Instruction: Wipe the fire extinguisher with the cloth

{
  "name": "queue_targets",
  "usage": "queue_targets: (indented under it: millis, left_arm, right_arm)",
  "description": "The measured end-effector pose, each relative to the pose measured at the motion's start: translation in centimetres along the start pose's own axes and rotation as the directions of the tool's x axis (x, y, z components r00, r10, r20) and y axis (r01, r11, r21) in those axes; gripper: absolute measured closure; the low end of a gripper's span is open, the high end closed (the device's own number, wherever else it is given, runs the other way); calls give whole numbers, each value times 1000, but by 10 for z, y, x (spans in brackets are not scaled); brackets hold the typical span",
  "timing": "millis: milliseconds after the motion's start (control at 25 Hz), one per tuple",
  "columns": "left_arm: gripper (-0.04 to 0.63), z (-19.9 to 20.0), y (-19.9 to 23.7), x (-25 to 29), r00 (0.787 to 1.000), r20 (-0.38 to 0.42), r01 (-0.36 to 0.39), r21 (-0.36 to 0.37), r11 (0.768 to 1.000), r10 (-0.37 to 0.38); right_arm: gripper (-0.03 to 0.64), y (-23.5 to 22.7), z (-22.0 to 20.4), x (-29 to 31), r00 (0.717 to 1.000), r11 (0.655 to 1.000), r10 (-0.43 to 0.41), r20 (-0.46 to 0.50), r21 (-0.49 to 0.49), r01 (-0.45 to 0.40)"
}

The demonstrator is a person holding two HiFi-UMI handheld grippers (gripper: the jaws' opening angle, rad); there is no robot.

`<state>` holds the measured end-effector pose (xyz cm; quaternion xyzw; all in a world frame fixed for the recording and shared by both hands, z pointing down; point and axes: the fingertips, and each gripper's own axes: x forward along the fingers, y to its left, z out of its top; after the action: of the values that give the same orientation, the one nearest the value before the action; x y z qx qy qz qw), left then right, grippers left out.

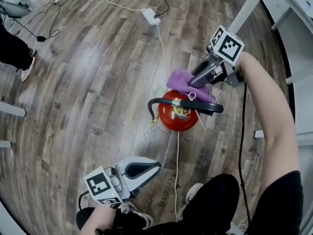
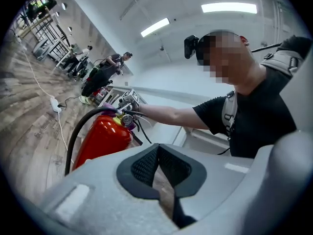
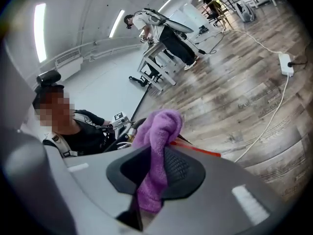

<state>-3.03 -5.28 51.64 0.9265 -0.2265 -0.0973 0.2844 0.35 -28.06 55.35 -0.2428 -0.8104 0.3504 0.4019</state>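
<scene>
A red fire extinguisher [image 1: 175, 115] stands upright on the wood floor, its black hose [image 1: 159, 102] arcing over the top. My right gripper [image 1: 194, 81] is shut on a purple cloth [image 1: 186, 83] that rests on the extinguisher's head and handle. In the right gripper view the cloth [image 3: 157, 146] is pinched between the pads, with a sliver of red extinguisher [image 3: 198, 151] beyond. My left gripper [image 1: 148, 169] hovers low and near me, shut with nothing in it. In the left gripper view it faces the extinguisher [image 2: 102, 141] from the side, a short way off.
A white power strip [image 1: 150, 16] lies further out, and its white cable [image 1: 165, 50] runs past the extinguisher toward my shoes [image 1: 193, 196]. White desk legs [image 1: 244, 9] stand at the upper right. Another person's foot [image 1: 25, 68] is at the left edge.
</scene>
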Motion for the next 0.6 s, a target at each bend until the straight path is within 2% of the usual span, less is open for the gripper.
queue_targets:
  millis: [80,160,280,400,480,600]
  left_arm:
    - [600,3,2,-1,999,8,-34,-2,999,34]
    - [600,5,4,-2,998,22,-59,-14,998,59]
    - [600,5,7,-5,995,32,-88,-49,995,90]
    - [600,-6,10,-8,993,9,-119,-66,991,120]
    - [600,-15,9,-6,991,-12,-131,-77,988,130]
    - [600,-19,7,2,992,-16,-129,-80,988,128]
  right_arm:
    - [552,-9,-2,2,997,997,66,48,29,-67]
    - [552,-20,-2,1,983,991,120,137,45,-128]
    - [554,-48,-20,7,964,981,149,220,93,-172]
    - [555,-74,-47,28,941,965,178,287,137,-224]
    - [555,-92,-63,44,925,962,171,340,147,-232]
    - [555,-132,-96,74,942,967,71,328,210,-146]
